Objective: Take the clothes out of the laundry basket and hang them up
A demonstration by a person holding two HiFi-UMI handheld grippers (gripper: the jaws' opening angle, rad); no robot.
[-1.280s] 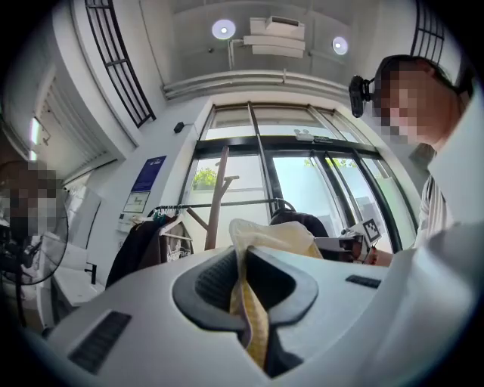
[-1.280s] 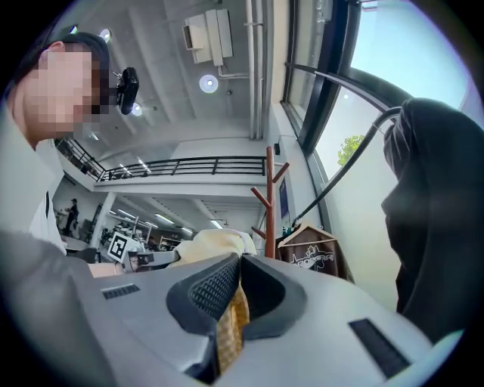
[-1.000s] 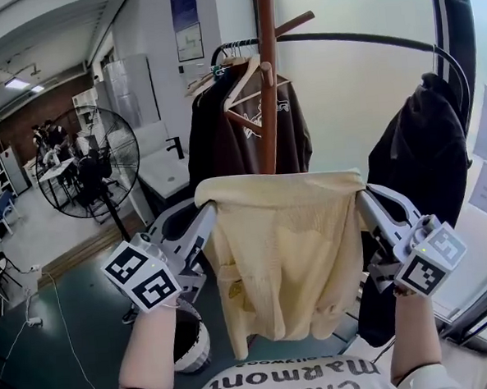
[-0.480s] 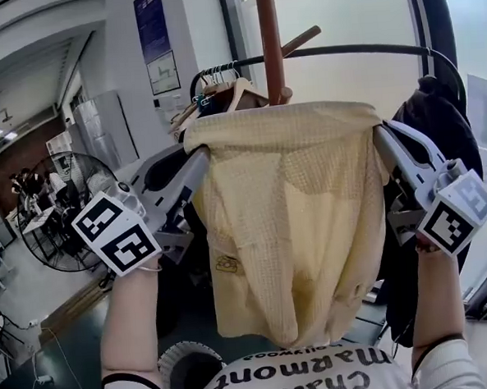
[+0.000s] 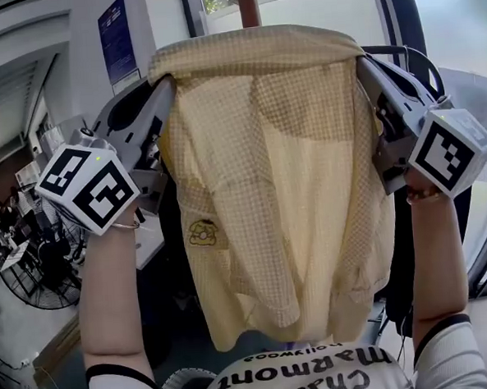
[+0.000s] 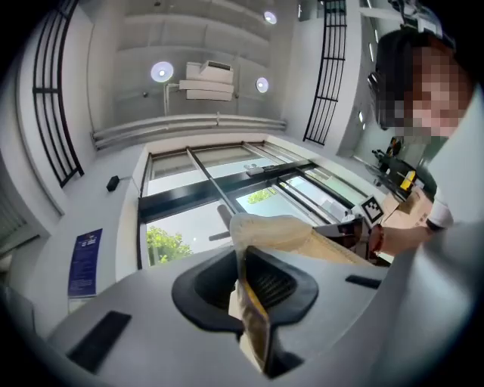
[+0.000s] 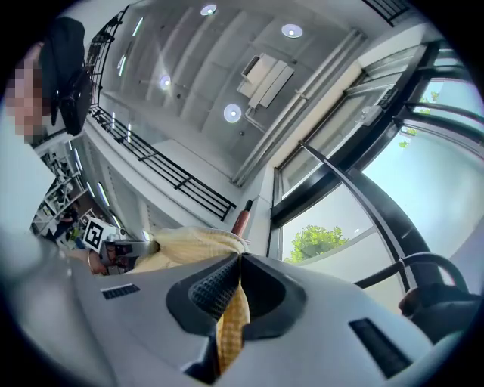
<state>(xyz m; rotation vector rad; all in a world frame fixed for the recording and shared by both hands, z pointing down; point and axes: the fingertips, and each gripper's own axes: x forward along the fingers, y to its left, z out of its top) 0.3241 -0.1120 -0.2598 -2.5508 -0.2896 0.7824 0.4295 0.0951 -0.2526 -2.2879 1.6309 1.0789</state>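
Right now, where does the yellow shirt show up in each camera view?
Head view: yellow shirt fills the centre, hanging between left gripper and right gripper.
Left gripper view: bottom centre, pinched in the fingers.
Right gripper view: bottom centre, pinched likewise.
Shared landmark: the window with green leaves.

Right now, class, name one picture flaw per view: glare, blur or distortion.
Head view: bright window backlights the pale yellow checked shirt. Left gripper view: fisheye bends black railing bars; corners go dark. Right gripper view: same bending; sky washes out.
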